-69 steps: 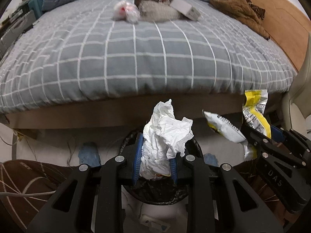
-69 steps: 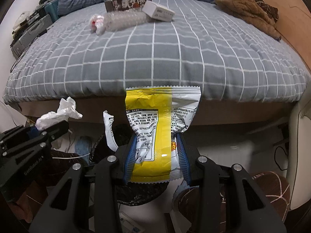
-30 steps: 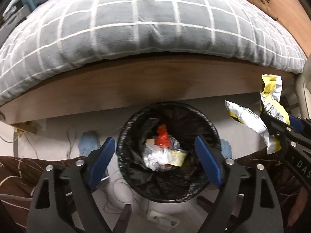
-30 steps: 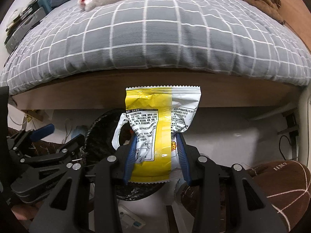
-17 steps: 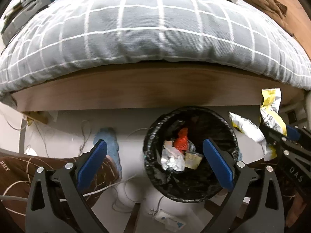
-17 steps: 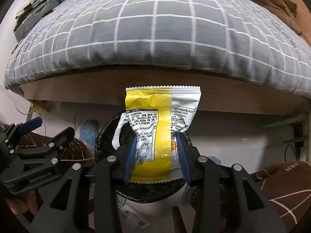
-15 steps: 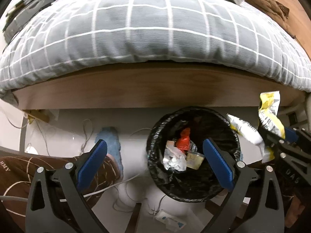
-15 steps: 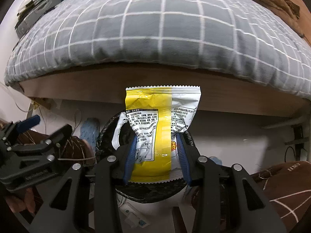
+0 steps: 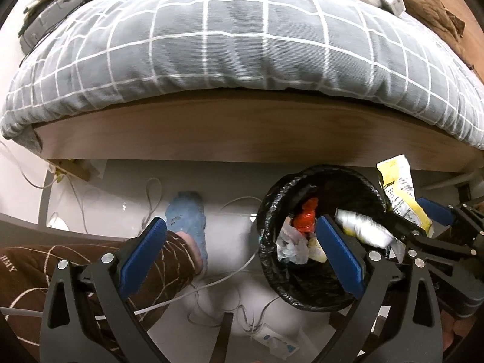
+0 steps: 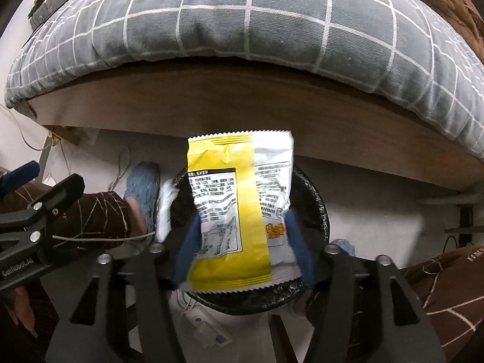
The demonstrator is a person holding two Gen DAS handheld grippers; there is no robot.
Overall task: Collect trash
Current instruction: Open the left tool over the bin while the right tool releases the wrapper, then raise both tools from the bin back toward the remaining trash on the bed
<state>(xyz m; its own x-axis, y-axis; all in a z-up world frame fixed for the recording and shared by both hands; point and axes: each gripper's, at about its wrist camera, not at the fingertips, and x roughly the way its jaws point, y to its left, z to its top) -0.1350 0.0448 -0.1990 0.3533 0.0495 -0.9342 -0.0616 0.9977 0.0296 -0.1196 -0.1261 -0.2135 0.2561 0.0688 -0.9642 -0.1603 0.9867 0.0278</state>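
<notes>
On my left gripper (image 9: 242, 254) I read "GenRobot.AI"; its jaws gape, empty. My right gripper's (image 10: 243, 242) jaws have just been opening around the yellow-white snack wrapper (image 10: 239, 199), print blurred, probably loose, over the black-lined bin (image 10: 314, 205)

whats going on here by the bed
A person with a gripper in each hand is dropping trash into the black-lined bin on the floor beside the bed. The left gripper is wide open and empty. The right gripper is over the bin; its jaws have just been opening, with the yellow snack wrapper between them, seemingly being let go. More trash already lies in the bin.
</notes>
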